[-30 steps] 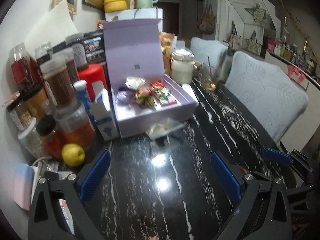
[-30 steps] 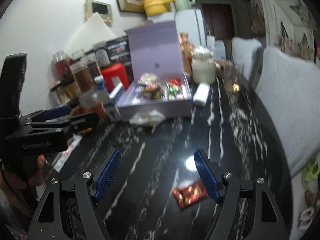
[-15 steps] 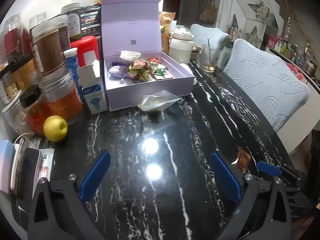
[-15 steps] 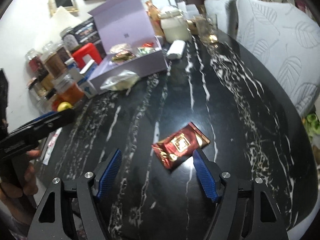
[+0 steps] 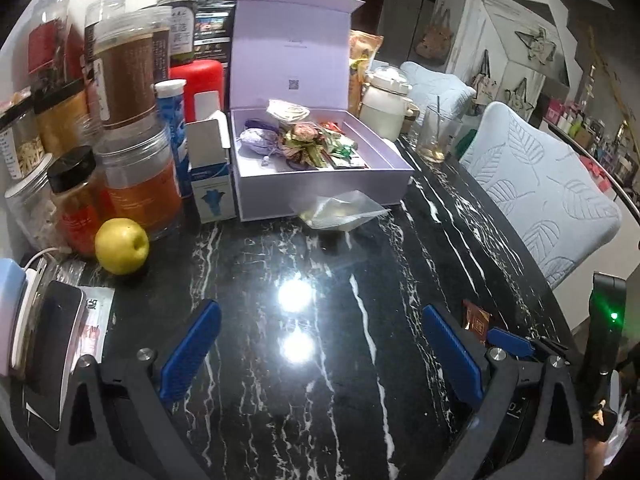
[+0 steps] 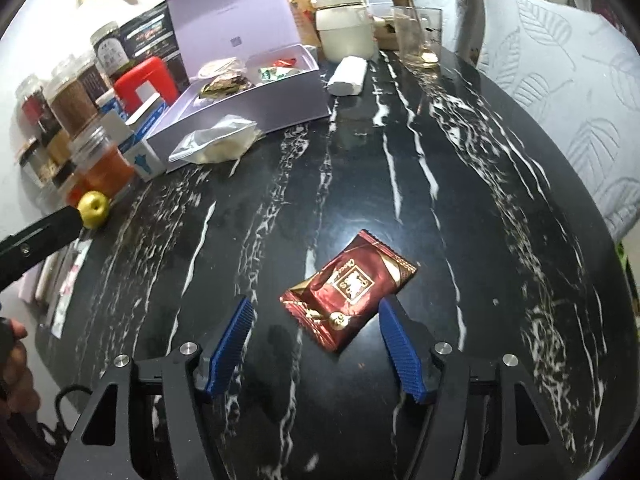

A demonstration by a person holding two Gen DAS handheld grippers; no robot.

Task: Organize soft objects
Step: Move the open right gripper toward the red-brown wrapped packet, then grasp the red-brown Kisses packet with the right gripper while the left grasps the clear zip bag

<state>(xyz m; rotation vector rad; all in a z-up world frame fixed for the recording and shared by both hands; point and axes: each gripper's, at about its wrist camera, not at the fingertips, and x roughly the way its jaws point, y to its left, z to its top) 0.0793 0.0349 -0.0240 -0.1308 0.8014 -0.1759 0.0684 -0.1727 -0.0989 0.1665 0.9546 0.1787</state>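
Right claw [image 6: 314,334] spread wide low over the black marbled counter [image 6: 460,200], red snack packet [image 6: 349,285] flat between its blue fingers, touching neither; left claw [image 5: 320,348] likewise open and empty, aimed at the lavender box [image 5: 320,184] of wrapped sweets.

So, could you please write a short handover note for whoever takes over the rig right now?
Right gripper: open, low over the black marble table, fingers either side of the dark red foil snack packet, not gripping.
Left gripper: open, empty, above bare tabletop.
Open lilac gift box already holds several wrapped sweets and a lilac pouch.
Clear plastic bag lies against the box front, outside.
Left: grasp the red packet, box it, then the clear bag.
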